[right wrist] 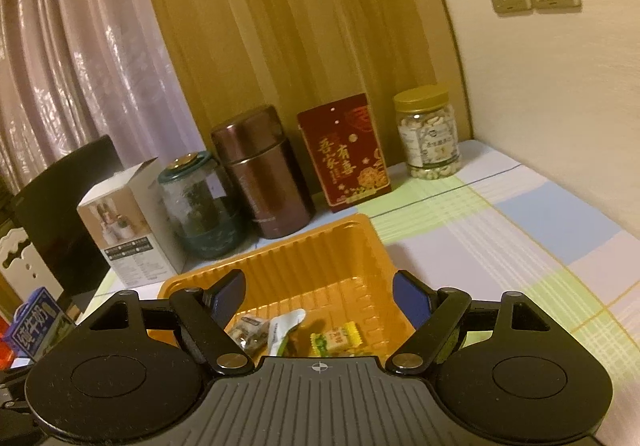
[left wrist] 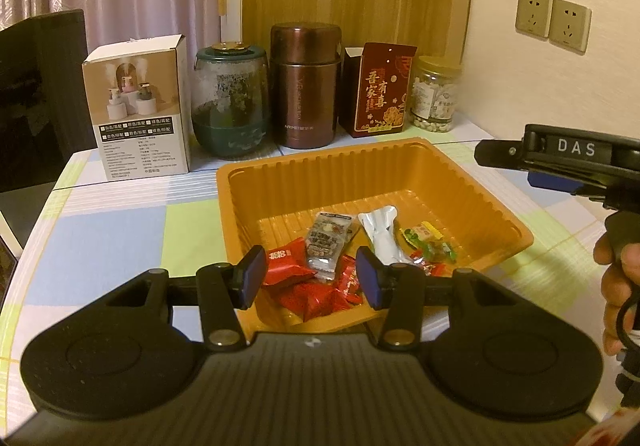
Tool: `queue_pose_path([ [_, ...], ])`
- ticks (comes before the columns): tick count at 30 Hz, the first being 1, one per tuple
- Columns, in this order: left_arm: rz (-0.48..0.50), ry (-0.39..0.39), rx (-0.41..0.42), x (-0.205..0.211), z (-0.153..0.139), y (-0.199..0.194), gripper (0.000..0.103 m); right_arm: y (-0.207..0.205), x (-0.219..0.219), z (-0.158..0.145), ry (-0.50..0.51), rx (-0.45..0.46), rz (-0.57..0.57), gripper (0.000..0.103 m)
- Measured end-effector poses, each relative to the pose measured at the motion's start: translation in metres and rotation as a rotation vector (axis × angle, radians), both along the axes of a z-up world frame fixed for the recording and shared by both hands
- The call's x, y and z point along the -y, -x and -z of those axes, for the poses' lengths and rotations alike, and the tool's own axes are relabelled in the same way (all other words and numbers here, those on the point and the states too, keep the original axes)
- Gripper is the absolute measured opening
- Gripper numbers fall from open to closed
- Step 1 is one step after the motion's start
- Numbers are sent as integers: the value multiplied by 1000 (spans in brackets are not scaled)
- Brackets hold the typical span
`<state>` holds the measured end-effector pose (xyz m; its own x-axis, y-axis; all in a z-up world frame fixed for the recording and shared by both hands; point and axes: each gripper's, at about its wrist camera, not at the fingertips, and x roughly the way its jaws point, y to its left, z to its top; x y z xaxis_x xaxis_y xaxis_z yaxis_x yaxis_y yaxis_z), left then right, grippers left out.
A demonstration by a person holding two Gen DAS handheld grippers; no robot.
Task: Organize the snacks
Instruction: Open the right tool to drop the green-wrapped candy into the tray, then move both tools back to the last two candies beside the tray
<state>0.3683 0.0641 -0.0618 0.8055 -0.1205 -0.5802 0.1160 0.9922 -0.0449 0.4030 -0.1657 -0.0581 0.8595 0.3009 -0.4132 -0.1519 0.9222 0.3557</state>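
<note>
Right wrist: tray point(right wrist: 276, 258) partly hidden.

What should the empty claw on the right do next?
Probably pull the right gripper back from the orange tray to look for another snack: its jaws stand open with nothing between them, and the snack packets already lie inside.

A: What does the left tool point(left wrist: 311, 278) look like?
B: Matte black, with two round discs on a ribbed grey body, brass-coloured pivot screws and dark blue pads point(left wrist: 252, 278) on its fingers.
A: And the right tool point(right wrist: 324, 296)?
B: The same build, with a small crosshair mark on the ribbing. Seen from the left, it bears a white "DAS" label, and a black cable loops by the hand point(left wrist: 618, 286).
</note>
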Motion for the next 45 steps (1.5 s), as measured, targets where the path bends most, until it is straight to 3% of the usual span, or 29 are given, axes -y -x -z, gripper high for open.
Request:
queue_pose_path([
  [8, 2, 2, 12, 5, -6, 28, 45, 31, 19, -7, -16, -5, 33, 80],
  [23, 29, 25, -42, 27, -5, 101, 46, 106, 48, -13, 71, -62, 52, 80],
  [35, 52, 19, -102, 35, 17, 149, 49, 160, 74, 11, 119, -123, 60, 80],
  [45, 72, 19, -104, 40, 20, 157, 49, 178, 86, 25, 156, -153, 46, 80],
])
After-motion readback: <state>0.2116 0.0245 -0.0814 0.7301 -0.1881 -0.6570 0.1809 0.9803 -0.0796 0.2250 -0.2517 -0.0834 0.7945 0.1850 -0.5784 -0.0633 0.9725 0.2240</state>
